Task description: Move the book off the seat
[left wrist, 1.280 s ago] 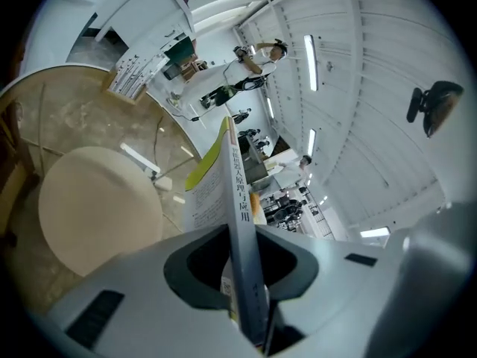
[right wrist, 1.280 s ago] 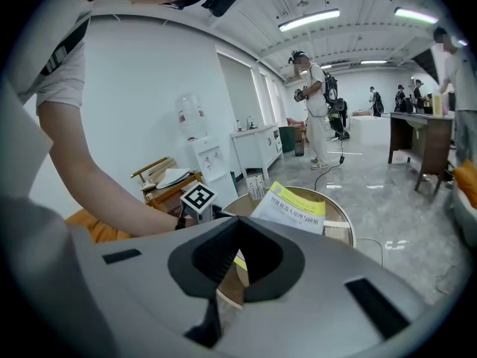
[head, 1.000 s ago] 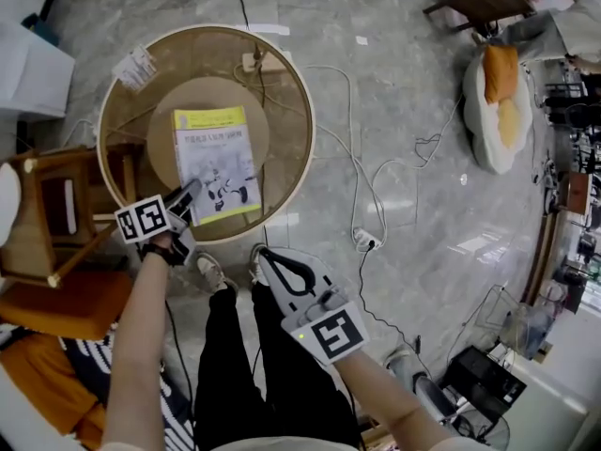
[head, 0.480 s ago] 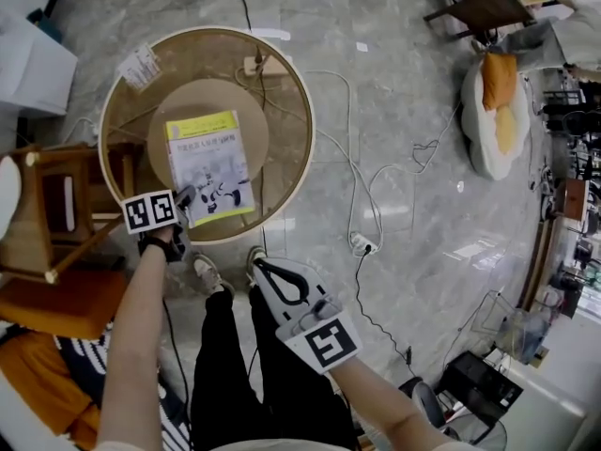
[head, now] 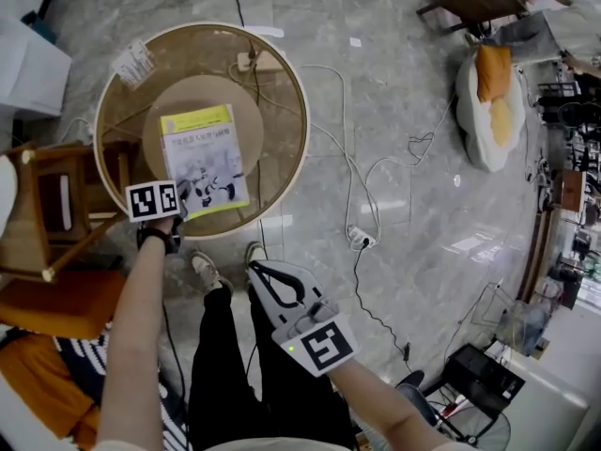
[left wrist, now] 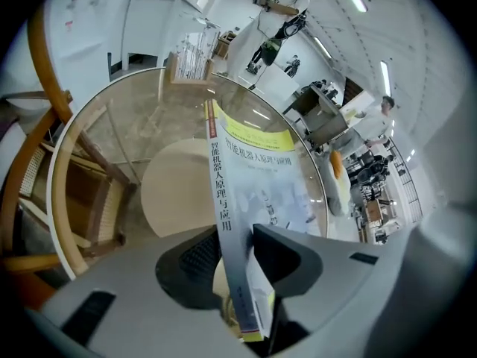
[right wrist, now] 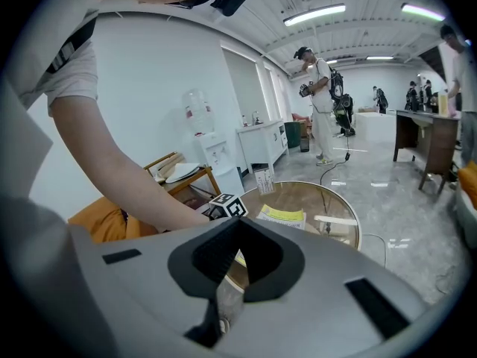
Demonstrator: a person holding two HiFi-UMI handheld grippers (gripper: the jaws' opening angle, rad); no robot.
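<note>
One thing matters here: the thin paperback book with a yellow top band and a grey-white cover (head: pixel 197 161). It lies flat on the round glass-topped bench with a pale wooden rim (head: pixel 277 163), in the upper left of the head view. That puts it clear of the wooden chair (head: pixel 26 238) at the left edge.

The left gripper (head: pixel 177 212) is at the book's lower left corner. Its fingers (left wrist: pixel 287 256) have just been opening. The book's spine edge stands between them, but they look slack on it rather than clamped.

The right gripper (head: pixel 254 269) hangs low in the middle of the frame, above the person's dark trousers and well apart from the bench. Its fingers are brought together at the tips with nothing between them.

By the look of it the step in hand is the letting-go: the book is already set down off the seat. The next move likely calls for the left fingers to spread a little wider. The gripper should then draw back towards the lower left along the line of the spine, so that neither pad catches the cover and drags the book over the glass.
</note>
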